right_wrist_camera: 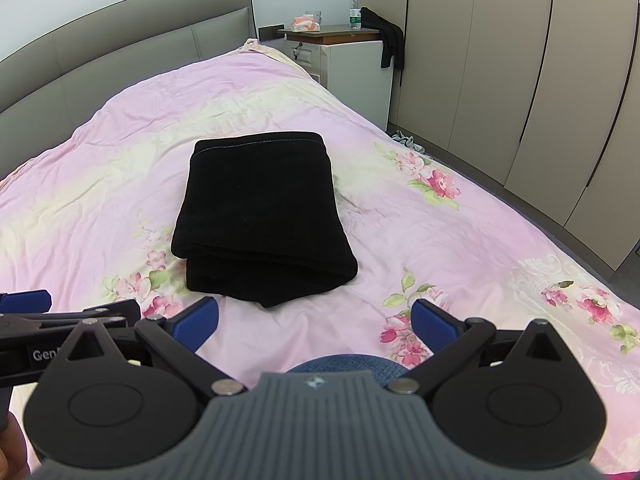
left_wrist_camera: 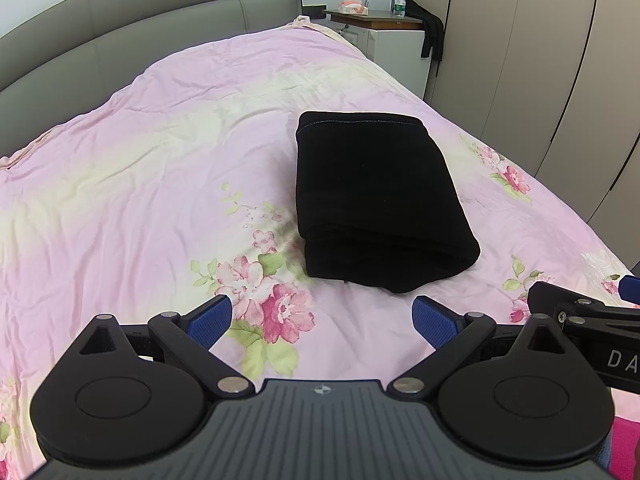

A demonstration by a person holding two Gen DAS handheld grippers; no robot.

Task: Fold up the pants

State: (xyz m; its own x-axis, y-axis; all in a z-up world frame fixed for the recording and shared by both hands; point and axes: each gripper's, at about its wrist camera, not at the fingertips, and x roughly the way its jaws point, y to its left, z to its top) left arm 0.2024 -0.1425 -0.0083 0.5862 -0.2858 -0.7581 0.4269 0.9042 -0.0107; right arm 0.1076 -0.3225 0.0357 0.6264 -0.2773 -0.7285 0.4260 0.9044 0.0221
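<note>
From the left wrist, the left gripper (left_wrist_camera: 322, 322) hangs wide open and empty over the pink flowered bedspread (left_wrist_camera: 140, 184) — the black pants (left_wrist_camera: 376, 204) lie folded just ahead, untouched. From the right wrist, the right gripper (right_wrist_camera: 314, 322) is likewise spread wide, holding nothing, near the bundle's front edge.

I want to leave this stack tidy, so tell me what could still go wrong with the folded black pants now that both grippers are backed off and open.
1. The black pants lie folded in thick layers whose near edges look loose and uneven; they might spring open or slump.
2. The floral bedsheet is soft and wrinkled, so leaning on the bed could tilt the stack.
3. The left gripper and right gripper hover open close to the near fold; a forward move could snag it.
</note>
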